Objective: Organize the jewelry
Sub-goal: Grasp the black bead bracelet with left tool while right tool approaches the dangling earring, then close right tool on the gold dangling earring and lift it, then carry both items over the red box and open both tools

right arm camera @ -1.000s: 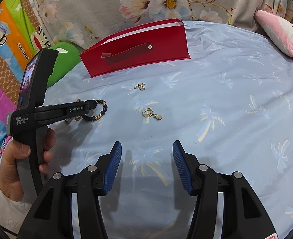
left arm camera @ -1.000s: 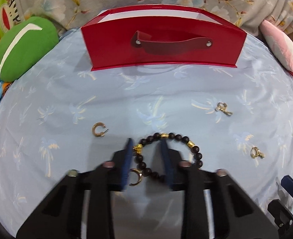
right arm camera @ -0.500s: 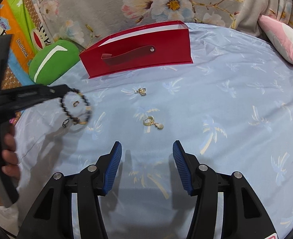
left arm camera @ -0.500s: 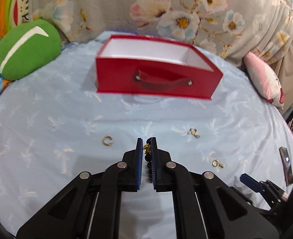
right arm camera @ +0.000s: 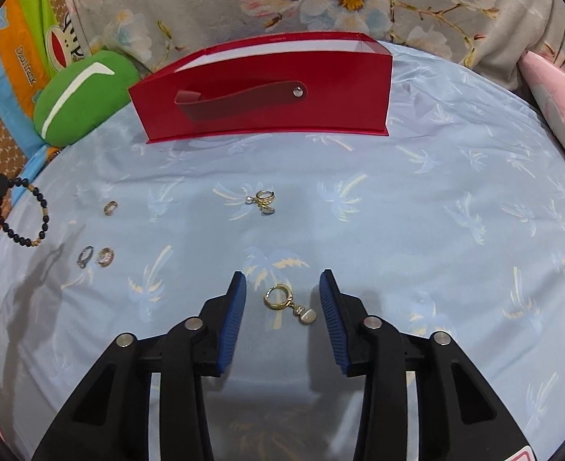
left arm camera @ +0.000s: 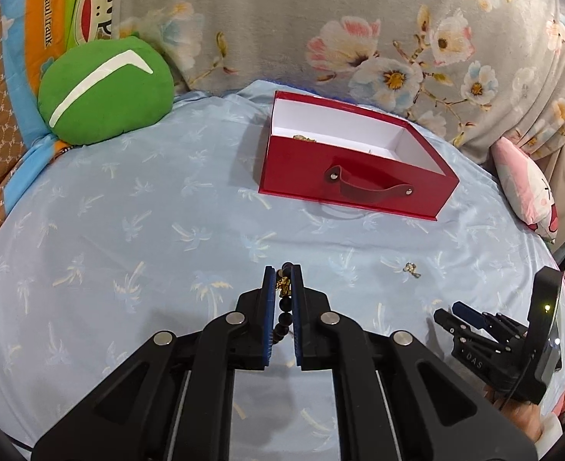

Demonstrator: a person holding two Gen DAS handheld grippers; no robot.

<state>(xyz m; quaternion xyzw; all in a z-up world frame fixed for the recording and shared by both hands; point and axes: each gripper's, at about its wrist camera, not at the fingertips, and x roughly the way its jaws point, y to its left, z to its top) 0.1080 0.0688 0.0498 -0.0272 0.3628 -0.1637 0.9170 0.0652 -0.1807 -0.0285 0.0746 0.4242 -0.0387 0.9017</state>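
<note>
Nearest the right wrist camera, a gold hoop earring point(right arm camera: 280, 296) with a pale drop is framed between the blue pads of the right gripper point(right arm camera: 282, 292), whose jaws are closing but are not yet pressed on it, presumably so that it can be pinched off the blue sheet point(right arm camera: 436, 230). The beaded bracelet point(left arm camera: 284, 311) is clamped in the shut left gripper point(left arm camera: 282, 280) and hangs clear of the sheet, probably for carrying to the box. Farther out, a second gold earring point(right arm camera: 264, 199) and three rings point(right arm camera: 96, 256) (two close together, one apart) lie loose. Beyond them the open red box point(left arm camera: 359, 176) is set, with some gold pieces seemingly already inside.
</note>
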